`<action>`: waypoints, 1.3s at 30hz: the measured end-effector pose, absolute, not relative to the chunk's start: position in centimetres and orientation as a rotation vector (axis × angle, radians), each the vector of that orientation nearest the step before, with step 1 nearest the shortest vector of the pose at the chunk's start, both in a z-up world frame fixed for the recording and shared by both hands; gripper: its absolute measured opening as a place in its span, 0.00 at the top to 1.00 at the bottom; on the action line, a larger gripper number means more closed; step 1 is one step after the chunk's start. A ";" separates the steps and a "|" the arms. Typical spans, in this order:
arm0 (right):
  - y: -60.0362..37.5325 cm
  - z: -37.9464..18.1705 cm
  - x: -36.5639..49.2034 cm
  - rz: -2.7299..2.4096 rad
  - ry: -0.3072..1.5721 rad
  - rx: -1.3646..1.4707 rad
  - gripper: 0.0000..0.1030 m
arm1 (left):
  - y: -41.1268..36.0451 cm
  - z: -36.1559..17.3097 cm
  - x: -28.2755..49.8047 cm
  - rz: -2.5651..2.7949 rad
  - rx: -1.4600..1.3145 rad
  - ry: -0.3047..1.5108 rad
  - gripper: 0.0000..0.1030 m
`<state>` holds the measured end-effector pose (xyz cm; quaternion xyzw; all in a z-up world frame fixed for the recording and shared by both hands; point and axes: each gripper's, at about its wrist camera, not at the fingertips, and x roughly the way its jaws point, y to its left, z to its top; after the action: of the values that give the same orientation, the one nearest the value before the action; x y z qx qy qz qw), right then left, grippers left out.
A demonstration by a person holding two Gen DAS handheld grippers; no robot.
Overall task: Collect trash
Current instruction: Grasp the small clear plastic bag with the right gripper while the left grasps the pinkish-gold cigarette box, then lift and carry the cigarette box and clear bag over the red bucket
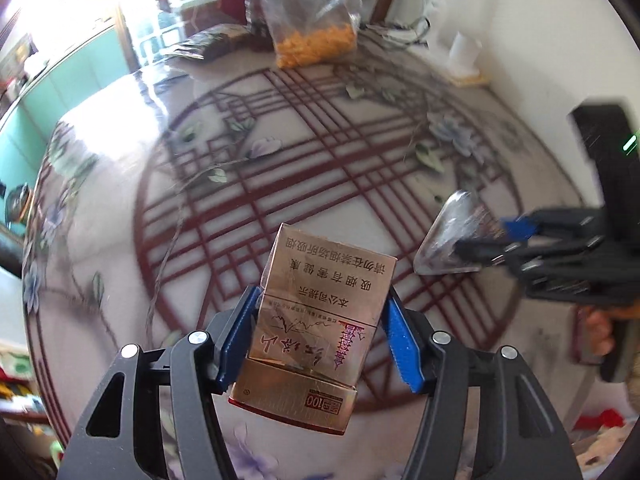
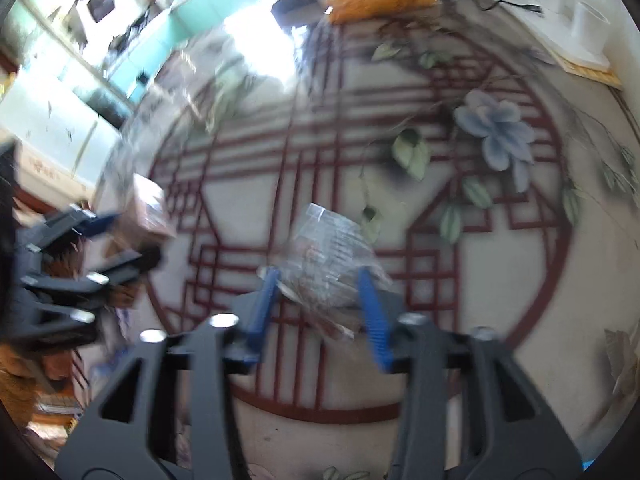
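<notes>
My left gripper (image 1: pixel 320 300) is shut on a gold cigarette pack (image 1: pixel 316 312) with Chinese print, held above the patterned table (image 1: pixel 280 152). The pack also shows blurred in the right wrist view (image 2: pixel 150 208), in the left gripper (image 2: pixel 120 236). My right gripper (image 2: pixel 320 276) is shut on a crumpled clear plastic wrapper (image 2: pixel 332 252) just above the table. In the left wrist view the right gripper (image 1: pixel 484 240) shows at the right with the wrapper (image 1: pixel 448 240) in its fingers.
A clear bag of orange snacks (image 1: pixel 312 36) stands at the far side of the table (image 2: pixel 500 280). A white cup (image 1: pixel 464 54) on a mat sits at the far right by the wall. Cables lie behind. A chair back shows beyond the table.
</notes>
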<state>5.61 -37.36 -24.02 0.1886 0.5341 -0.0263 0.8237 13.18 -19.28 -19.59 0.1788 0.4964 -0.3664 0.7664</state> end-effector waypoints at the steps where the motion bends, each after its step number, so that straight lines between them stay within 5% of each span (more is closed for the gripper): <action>1: -37.2 -24.1 5.5 -0.061 1.125 0.392 0.67 | -18.8 -19.2 13.0 -0.786 0.372 1.077 0.44; 13: -36.0 -20.6 3.0 -0.059 1.062 0.396 0.79 | -10.2 -16.3 10.2 -0.615 0.177 1.056 0.43; 39: -24.8 -18.3 2.3 0.054 1.074 0.309 0.80 | 2.6 -15.5 5.6 -0.492 0.077 1.034 0.43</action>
<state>2.27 -24.77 -18.29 0.1464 0.5095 0.0256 0.8476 5.57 2.65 -15.47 0.0366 0.4891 -0.2327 0.8398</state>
